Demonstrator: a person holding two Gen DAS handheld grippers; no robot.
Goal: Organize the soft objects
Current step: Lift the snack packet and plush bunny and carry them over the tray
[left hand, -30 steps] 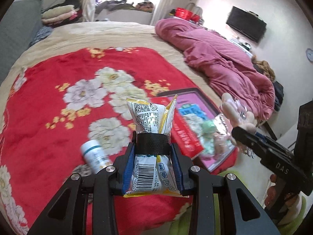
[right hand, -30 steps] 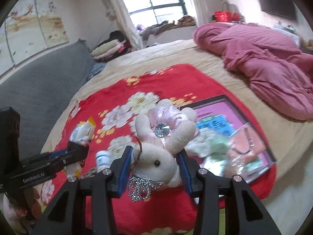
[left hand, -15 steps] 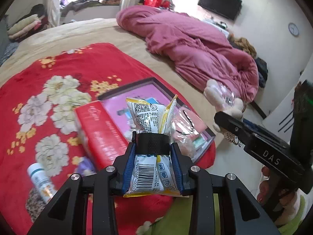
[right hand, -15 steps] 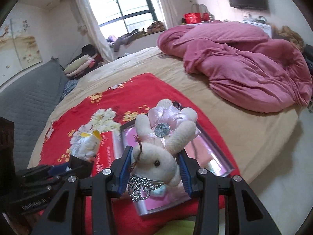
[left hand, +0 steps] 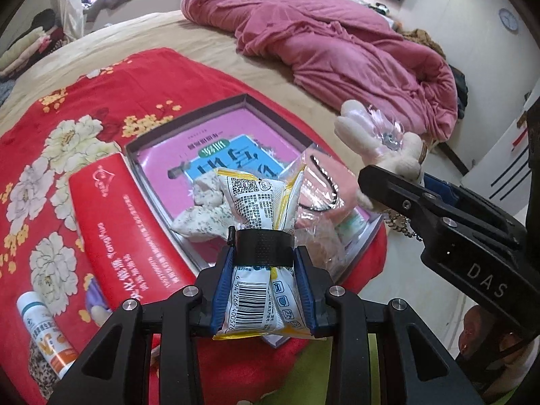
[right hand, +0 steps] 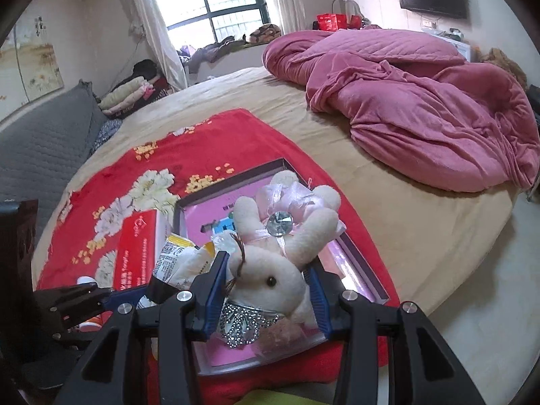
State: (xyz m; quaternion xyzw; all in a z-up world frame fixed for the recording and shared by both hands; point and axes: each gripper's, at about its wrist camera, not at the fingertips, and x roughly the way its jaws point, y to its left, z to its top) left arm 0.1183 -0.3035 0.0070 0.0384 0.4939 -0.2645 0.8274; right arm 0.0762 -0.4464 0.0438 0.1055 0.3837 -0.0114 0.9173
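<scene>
Red floral cloth (left hand: pixel 111 77) covers the near part of the bed, and on it lies the shallow dark-rimmed tray (left hand: pixel 189 119) with a pink printed bottom, the landmark for everything else. The left gripper (left hand: pixel 263 290) is clamped on a white and yellow snack packet (left hand: pixel 254 202), its blue pads pinching the packet's waist under a black band; the packet stands upright over the tray's near edge. The right gripper (right hand: pixel 266 290) is closed on a cream plush rabbit (right hand: pixel 280 263) with a pink ribbon and a large gem on its chest, held above the tray's near half, a beaded chain hanging below it. In the left wrist view the rabbit (left hand: pixel 381 141) shows to the right of the tray, past its far right rim. Inside the tray rest a speckled white soft toy (left hand: pixel 202 206) and a clear bag with pink contents (left hand: pixel 324 189). A red box (left hand: pixel 121 222) lies against the tray's left side, touching its rim. A small white bottle (left hand: pixel 44 334) lies further left of the tray, beyond the box. A crumpled pink quilt (right hand: pixel 422 101) is heaped well behind the tray
</scene>
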